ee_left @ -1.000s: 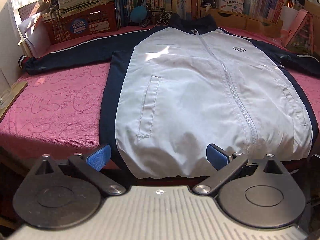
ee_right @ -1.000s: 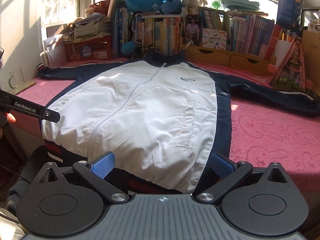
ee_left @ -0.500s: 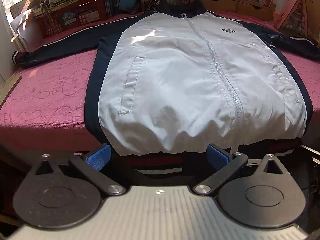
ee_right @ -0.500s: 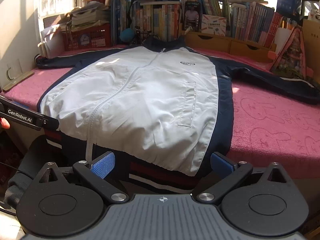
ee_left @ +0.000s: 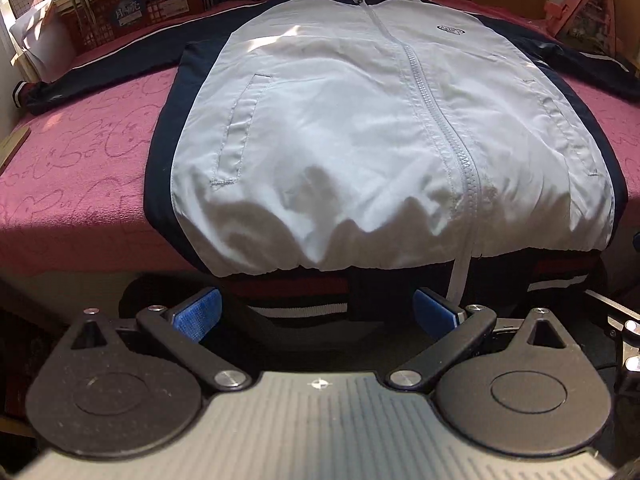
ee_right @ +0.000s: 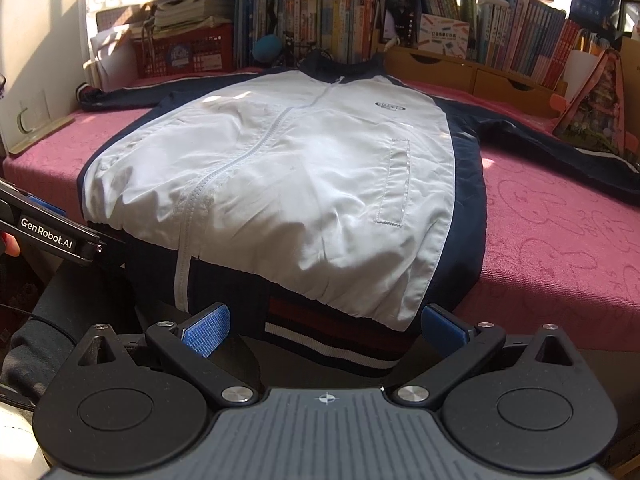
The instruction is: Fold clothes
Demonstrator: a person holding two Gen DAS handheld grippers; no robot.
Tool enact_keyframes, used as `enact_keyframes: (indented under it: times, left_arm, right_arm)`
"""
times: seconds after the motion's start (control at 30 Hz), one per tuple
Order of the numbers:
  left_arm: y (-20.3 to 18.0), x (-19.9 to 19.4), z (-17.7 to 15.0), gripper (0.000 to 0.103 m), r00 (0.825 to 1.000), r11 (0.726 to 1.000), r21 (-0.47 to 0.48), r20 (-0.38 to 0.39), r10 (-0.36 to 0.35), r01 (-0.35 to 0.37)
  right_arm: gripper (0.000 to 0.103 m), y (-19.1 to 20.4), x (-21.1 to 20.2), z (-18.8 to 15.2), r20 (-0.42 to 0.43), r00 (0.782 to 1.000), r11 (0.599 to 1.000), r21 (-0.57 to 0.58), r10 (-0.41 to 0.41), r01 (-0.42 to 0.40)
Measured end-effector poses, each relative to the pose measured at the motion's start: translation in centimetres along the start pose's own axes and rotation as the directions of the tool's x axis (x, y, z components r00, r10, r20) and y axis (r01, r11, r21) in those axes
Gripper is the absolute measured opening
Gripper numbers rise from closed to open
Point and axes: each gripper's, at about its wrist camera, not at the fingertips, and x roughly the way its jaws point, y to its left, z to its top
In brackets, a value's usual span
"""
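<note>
The jacket lies face up and zipped on the pink-covered tabletop, its white front spread flat, collar toward the bookshelf at the back. Both dark sleeves are stretched straight out to the sides, one toward the red crate, the other toward the far right edge. The striped hem band hangs over the near edge of the tabletop.

By the look of it, no fold has been made yet: body, sleeves and hem are all laid out in full. The spreading appears finished, and all the folding is left, probably sleeves in first, then the body doubled up.

The left hand-held gripper waits just before the hem, left of the zip, its blue pads wide apart and holding nothing. The right hand-held gripper sits likewise before the hem at the jacket's other corner, pads apart and empty. Neither touches the cloth, as far as can be told.
</note>
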Motion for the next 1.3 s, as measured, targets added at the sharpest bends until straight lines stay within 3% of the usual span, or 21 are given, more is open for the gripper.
enact_keyframes:
  times: [0.43, 0.7, 0.83, 0.97, 1.07, 1.2, 1.3]
  left_arm:
    - [-1.0, 1.2, 0.2, 0.103, 0.999, 1.0, 0.022, -0.033, -0.02, 0.02]
    - [-1.4, 2.0, 1.2, 0.103, 0.999, 0.999, 0.029, -0.038, -0.034, 0.035]
    - [-0.9, 0.8, 3.7, 0.102, 0.995, 0.998, 0.059, 0.093, -0.029, 0.023]
    - [-0.7, 0.1, 7.5, 0.103, 0.971, 0.995, 0.094, 0.238, -0.008, -0.015]
    - [-0.5, 0.8, 10.9, 0.103, 0.954, 0.996, 0.085, 0.299, -0.009, -0.018]
    - [-0.7, 3.3, 14.0, 0.103, 0.945, 0.999, 0.011, 0.326, 0.028, -0.034]
    - [0.4, 5.4, 14.9, 0.103, 0.953, 0.998, -0.056, 0.299, 0.057, -0.042]
  right_arm:
    - [0.103, -0.5, 0.7, 0.1, -0.038, 0.999, 1.0, 0.022, -0.021, 0.022]
    - [0.103, -2.0, 1.1, 0.5, -0.077, 0.993, 0.989, 0.105, -0.092, 0.1]
    - [0.103, -3.2, 0.8, 1.2, -0.06, 0.99, 0.985, 0.114, -0.124, 0.131]
    - [0.103, -6.7, 0.1, 3.0, 0.085, 0.973, 0.968, 0.148, -0.214, 0.201]
    - [0.103, -12.5, 0.7, 4.5, 0.18, 0.928, 0.915, 0.306, -0.326, 0.262]
    - [0.103, -22.2, 2.7, 5.6, 0.211, 0.859, 0.775, 0.566, -0.466, 0.281]
    - [0.103, -29.8, 4.9, 5.9, 0.177, 0.843, 0.662, 0.706, -0.508, 0.251]
